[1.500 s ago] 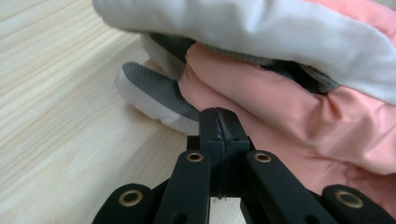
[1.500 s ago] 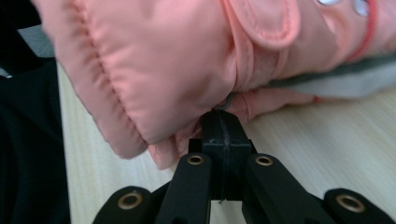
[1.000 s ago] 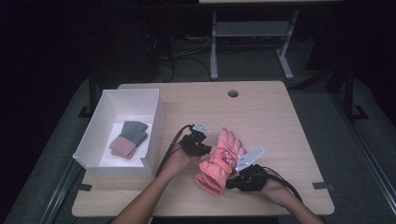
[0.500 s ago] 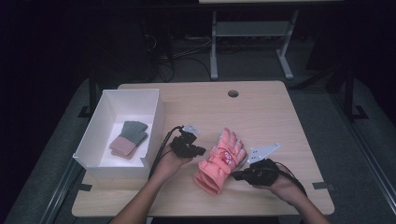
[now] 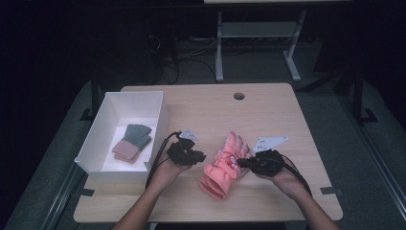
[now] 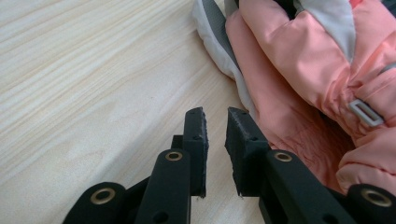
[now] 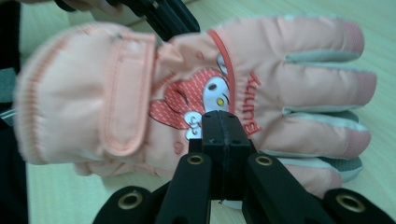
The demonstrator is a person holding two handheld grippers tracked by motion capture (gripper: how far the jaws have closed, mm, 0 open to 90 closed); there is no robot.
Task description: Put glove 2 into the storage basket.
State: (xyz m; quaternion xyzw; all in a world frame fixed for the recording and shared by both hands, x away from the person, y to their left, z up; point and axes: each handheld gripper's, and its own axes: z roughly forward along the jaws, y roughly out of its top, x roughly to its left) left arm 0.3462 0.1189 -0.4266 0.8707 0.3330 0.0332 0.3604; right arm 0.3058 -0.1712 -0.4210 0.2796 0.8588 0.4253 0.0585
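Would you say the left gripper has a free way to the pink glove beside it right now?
Probably yes. The left gripper sits on bare table right beside the pink glove; its jaws, which have just been opening, stand slightly apart with nothing between them or in their path.

Pale wooden table [image 5: 287,120]: light laminate or veneer with fine straight grain, smooth, faint satin sheen.

Salmon-pink padded ski glove [image 7: 196,88]: woven synthetic cloth, matt, puffy and slightly wrinkled; ribbed knit hem at the cuff; stitched strap across the wrist; embroidered cartoon patch and lettering on the back; grey-white smoother panels between its fingers; small pale plastic buckle [image 6: 366,112].

White open rectangular box [image 5: 155,108]: smooth matt walls, card or plastic, cannot tell which.

Folded green and dusty-pink cloth item [image 5: 133,142] in the box: soft knit look, matt.

Black two-jaw left gripper [image 6: 215,126]: rough, grainy matt plastic with brass-coloured metal eyelets.

Black two-jaw right gripper [image 7: 225,126]: same finish.
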